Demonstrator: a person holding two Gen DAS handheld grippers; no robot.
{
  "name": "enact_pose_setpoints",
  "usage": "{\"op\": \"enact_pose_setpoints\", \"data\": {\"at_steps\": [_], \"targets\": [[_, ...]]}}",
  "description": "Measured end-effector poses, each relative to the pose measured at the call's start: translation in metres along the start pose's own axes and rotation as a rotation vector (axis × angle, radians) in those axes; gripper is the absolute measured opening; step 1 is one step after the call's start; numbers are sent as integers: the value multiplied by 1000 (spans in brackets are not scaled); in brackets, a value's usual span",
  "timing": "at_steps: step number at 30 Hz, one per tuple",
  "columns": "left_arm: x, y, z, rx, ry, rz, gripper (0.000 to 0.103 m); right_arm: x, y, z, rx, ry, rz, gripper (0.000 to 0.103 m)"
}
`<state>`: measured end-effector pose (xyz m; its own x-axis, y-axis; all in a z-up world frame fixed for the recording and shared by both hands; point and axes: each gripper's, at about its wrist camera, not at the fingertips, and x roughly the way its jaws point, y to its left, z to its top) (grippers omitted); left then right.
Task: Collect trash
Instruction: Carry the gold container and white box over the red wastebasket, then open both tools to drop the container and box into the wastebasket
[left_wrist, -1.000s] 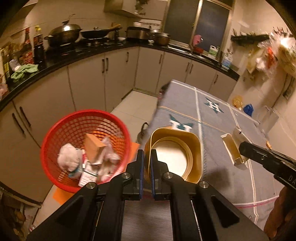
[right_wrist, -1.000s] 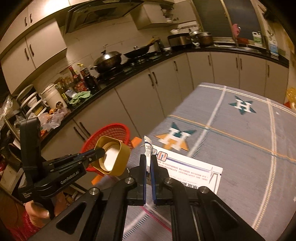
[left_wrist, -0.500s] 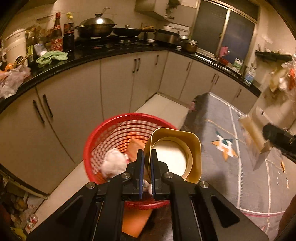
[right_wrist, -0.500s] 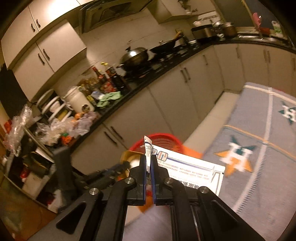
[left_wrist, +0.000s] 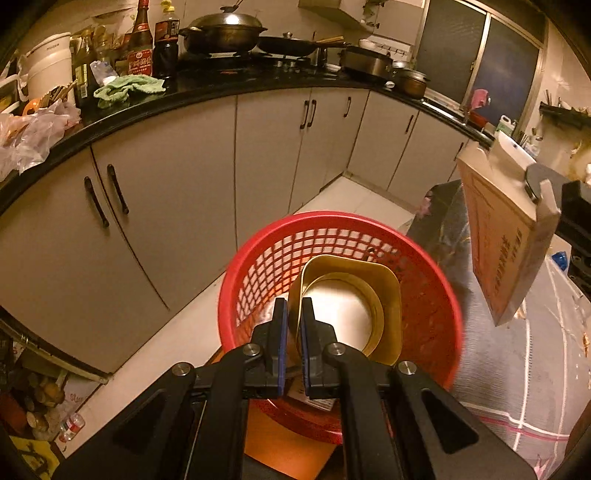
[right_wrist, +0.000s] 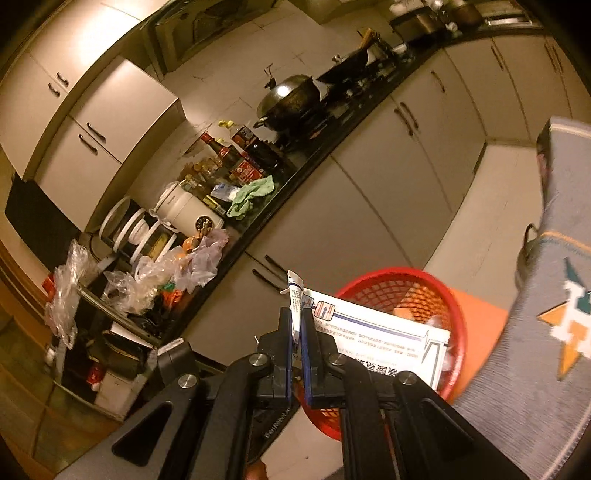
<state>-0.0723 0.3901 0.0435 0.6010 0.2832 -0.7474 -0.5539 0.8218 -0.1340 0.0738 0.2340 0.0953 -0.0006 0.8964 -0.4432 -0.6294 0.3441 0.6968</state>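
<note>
My left gripper (left_wrist: 294, 314) is shut on the side wall of a gold, square-mouthed empty container (left_wrist: 351, 306), holding it above the mouth of a red mesh basket (left_wrist: 258, 258) on the floor. My right gripper (right_wrist: 295, 321) is shut on the end flap of a flat white printed carton (right_wrist: 376, 339), which hangs in front of the red basket (right_wrist: 406, 291). In the left wrist view the same carton (left_wrist: 506, 236) hangs tilted at the right, above the basket's rim. Crumpled white trash (right_wrist: 432, 317) lies inside the basket.
The basket stands on an orange mat (right_wrist: 480, 325) beside a table draped in a grey star-patterned cloth (right_wrist: 554, 295). Pale cabinets (left_wrist: 166, 206) under a black counter crowded with bottles, a wok and plastic bags run along the left and back. White floor tiles (left_wrist: 354, 195) lie beyond.
Both grippers swung off the table toward the red basket. The gold container went from over the cloth to over the basket's mouth, and the carton came up beside its rim.
</note>
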Motion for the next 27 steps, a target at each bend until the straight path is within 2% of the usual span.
{"op": "enact_pose_setpoints", "data": {"at_steps": [9, 11, 12, 13, 14, 15, 16, 24, 27], "targets": [[15, 0, -3, 6, 28, 10, 7, 31, -31, -2, 84, 39, -11, 8], [15, 0, -4, 5, 27, 9, 13, 32, -34, -1, 92, 45, -5, 10], [14, 0, -4, 0, 30, 5, 22, 31, -34, -1, 87, 46, -4, 12], [12, -1, -4, -4, 28, -1, 34, 29, -33, 0, 80, 41, -7, 24], [11, -1, -4, -5, 21, 0, 39, 26, -32, 1, 74, 33, -8, 51], [7, -3, -4, 0, 7, 7, 43, 23, -30, 1, 66, 18, -5, 62], [5, -4, -4, 8, -2, 14, 43, 18, -27, 1, 54, -3, -11, 66], [-14, -12, -7, 19, -36, 22, 44, -7, -19, -2, 13, -35, -42, 66], [-19, -17, -10, 22, -45, 28, 48, -18, -21, -6, 5, -41, -71, 66]]}}
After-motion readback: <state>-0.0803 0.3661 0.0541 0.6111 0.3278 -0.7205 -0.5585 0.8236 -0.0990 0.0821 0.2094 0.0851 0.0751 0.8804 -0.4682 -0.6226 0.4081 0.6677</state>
